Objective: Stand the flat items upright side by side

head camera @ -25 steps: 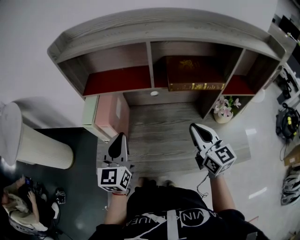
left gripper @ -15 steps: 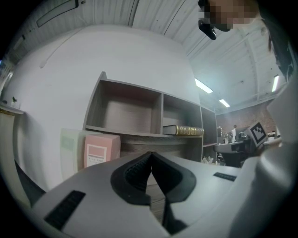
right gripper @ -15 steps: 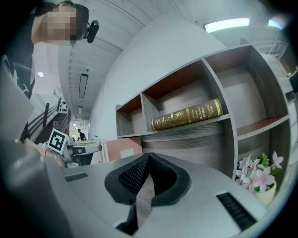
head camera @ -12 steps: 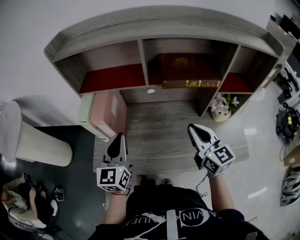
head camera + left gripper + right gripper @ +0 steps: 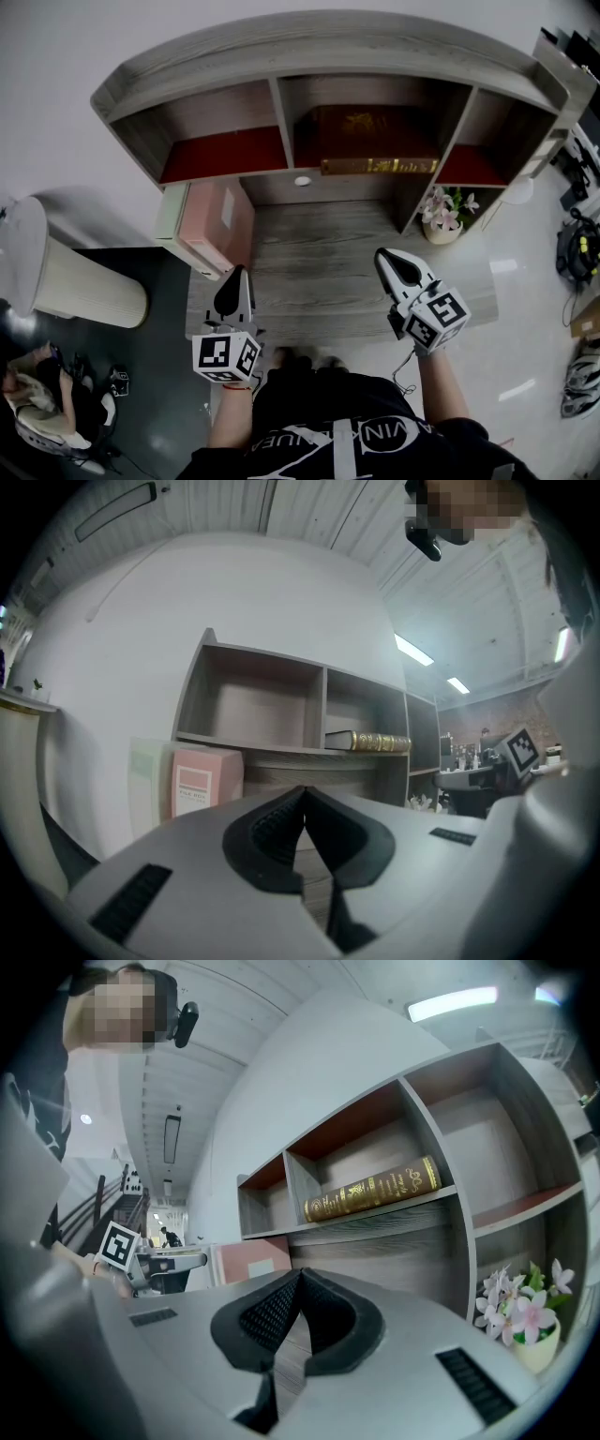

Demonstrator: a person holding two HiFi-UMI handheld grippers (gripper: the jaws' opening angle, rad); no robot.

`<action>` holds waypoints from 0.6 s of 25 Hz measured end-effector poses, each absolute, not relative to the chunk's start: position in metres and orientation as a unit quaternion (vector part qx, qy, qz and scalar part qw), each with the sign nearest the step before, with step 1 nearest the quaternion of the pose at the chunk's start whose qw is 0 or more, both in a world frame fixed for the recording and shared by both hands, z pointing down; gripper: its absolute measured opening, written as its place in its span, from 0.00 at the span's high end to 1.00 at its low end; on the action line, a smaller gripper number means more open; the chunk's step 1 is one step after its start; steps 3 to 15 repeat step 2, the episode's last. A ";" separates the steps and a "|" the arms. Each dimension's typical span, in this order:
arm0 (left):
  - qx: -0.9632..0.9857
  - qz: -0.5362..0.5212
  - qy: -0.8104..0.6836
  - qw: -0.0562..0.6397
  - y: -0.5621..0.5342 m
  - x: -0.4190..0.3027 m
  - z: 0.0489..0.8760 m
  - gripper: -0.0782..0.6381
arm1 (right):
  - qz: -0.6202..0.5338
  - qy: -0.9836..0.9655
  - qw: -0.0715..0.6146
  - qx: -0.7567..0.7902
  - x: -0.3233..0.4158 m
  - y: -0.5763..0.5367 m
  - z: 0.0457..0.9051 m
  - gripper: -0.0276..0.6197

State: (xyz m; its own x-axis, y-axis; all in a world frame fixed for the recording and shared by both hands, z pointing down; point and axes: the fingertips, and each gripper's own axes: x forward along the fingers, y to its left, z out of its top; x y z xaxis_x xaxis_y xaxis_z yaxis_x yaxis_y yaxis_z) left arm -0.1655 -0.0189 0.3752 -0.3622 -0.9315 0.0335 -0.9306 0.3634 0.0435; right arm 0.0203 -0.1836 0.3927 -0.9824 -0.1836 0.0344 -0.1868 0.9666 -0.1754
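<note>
Not much to read here tbh. Ahead of the left gripper (image 5: 302,791) and off to its left, the pink box (image 5: 195,782) has a pale label (image 5: 191,788) that looks like "FILE BOX", though it's tiny. Up above and ahead of the right gripper (image 5: 298,1275), the book (image 5: 372,1189) lying on the shelf has gold lettering on its spine, too small to make out. Behind both claws, the black shirt (image 5: 347,439) has white lettering I can't read for sure. The marker cubes (image 5: 227,356) only carry black-and-white code squares.
</note>
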 end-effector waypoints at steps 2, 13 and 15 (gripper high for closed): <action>0.563 -0.008 -0.826 0.026 -0.018 -0.164 0.375 0.88 | 0.089 -0.992 0.009 0.092 0.022 -0.184 0.392 0.94; 0.563 -0.008 -0.826 0.026 -0.018 -0.164 0.375 0.88 | 0.089 -0.992 0.009 0.092 0.022 -0.184 0.392 0.94; 0.563 -0.008 -0.826 0.026 -0.018 -0.164 0.375 0.88 | 0.089 -0.992 0.009 0.092 0.022 -0.184 0.392 0.94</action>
